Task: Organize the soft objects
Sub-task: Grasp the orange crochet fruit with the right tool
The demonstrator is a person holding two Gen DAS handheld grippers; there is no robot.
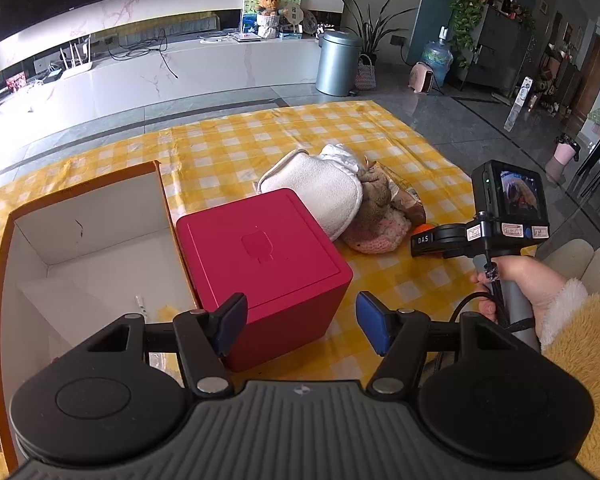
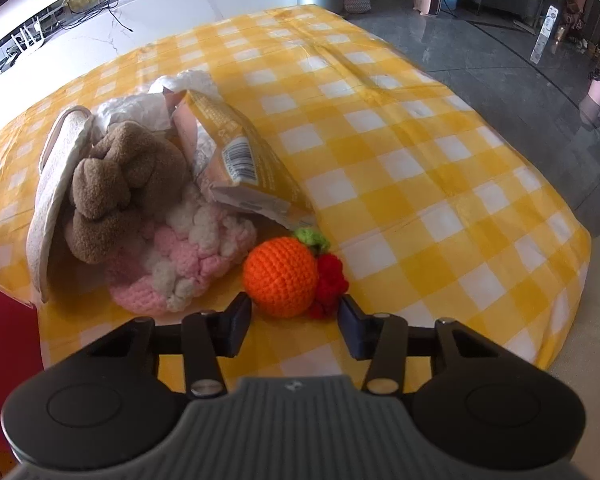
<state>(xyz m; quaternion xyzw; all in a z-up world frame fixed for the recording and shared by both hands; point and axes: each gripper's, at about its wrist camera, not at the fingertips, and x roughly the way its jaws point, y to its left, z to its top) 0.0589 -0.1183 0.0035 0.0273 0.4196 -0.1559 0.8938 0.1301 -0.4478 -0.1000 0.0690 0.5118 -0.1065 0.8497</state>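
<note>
— Nearest the lens? Right gripper (image 2: pixel 296 322), jaws apart, pads just short of the crocheted orange (image 2: pixel 280 276) and clenching nothing.

— And the left gripper (image 1: pixel 300 326)?

— Released too, gaping over the red box (image 1: pixel 260 264)'s near right corner.

— The soft pile?

— Brown plush (image 2: pixel 120 184), pink-and-white knit (image 2: pixel 180 264) and white slipper (image 2: pixel 56 196) heaped left of the orange on the yellow checked cloth (image 2: pixel 420 200); the open white carton (image 1: pixel 80 248) stands left of the red box.
</note>
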